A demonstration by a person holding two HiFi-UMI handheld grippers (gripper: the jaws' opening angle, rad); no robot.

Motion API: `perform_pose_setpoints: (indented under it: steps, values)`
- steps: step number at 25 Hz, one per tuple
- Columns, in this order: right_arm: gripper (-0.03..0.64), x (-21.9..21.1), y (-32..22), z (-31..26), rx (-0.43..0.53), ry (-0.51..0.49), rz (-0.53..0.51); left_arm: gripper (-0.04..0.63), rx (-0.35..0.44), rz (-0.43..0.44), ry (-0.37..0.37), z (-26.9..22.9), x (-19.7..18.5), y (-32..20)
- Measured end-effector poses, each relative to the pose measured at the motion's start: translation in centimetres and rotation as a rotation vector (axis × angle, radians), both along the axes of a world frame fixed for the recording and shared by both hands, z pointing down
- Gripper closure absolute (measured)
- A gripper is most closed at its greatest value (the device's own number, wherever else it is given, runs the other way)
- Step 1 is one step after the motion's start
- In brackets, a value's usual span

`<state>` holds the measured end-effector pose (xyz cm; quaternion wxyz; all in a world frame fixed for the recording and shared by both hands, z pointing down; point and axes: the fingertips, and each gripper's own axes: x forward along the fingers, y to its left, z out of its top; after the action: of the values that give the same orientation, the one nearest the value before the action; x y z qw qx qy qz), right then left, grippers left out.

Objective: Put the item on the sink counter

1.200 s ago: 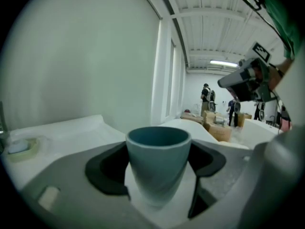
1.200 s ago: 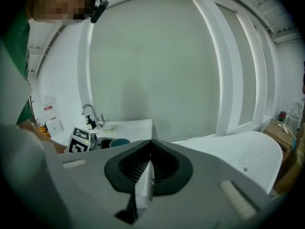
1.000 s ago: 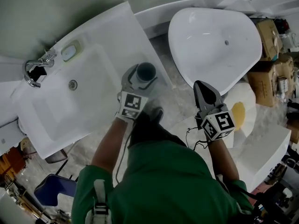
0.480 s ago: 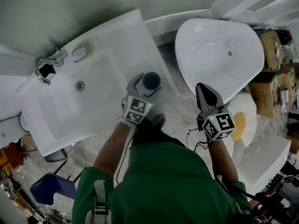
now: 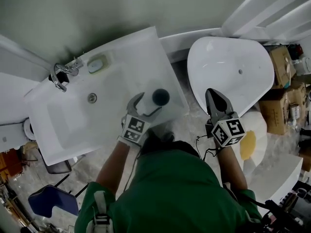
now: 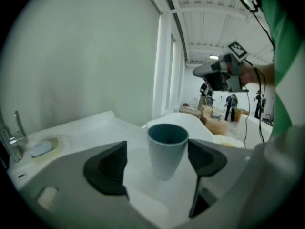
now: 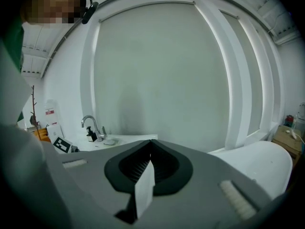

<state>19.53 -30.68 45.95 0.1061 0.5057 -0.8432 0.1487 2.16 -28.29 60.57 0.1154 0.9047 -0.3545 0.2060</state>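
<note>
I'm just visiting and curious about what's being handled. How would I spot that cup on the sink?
Find the square white sink with the chrome faucet. On its flat rim, at the corner farthest from the faucet, a small blue-grey cup stands upright between the left gripper's open jaws. Unlike the pale soap by the faucet, it is dark and tall.

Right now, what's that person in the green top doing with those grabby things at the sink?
A person in a green top holds a gripper in each hand. The left gripper is at the white sink counter, jaws open on either side of a tall blue-grey cup standing upright near the counter's corner, apparently not touching it. The right gripper is shut and empty, held off to the side.
</note>
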Motion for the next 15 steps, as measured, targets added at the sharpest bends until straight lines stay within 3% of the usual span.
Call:
perform_pose_setpoints:
  steps: [8, 12, 15]
  values:
    - [0.62, -2.2, -2.6, -2.2, 0.058, -0.054, -0.066, 0.209, 0.043, -0.156, 0.037, -4.7, -5.1, -0.6]
    - [0.62, -3.2, -4.1, -3.9, 0.091, -0.077, -0.124, 0.225, 0.1, -0.265, 0.016, -8.1, -7.3, -1.8]
    - [0.62, -3.3, -5.1, -5.4, 0.124, -0.055, -0.158, 0.254, 0.167, -0.361, 0.068, -11.9, -8.0, -2.8]
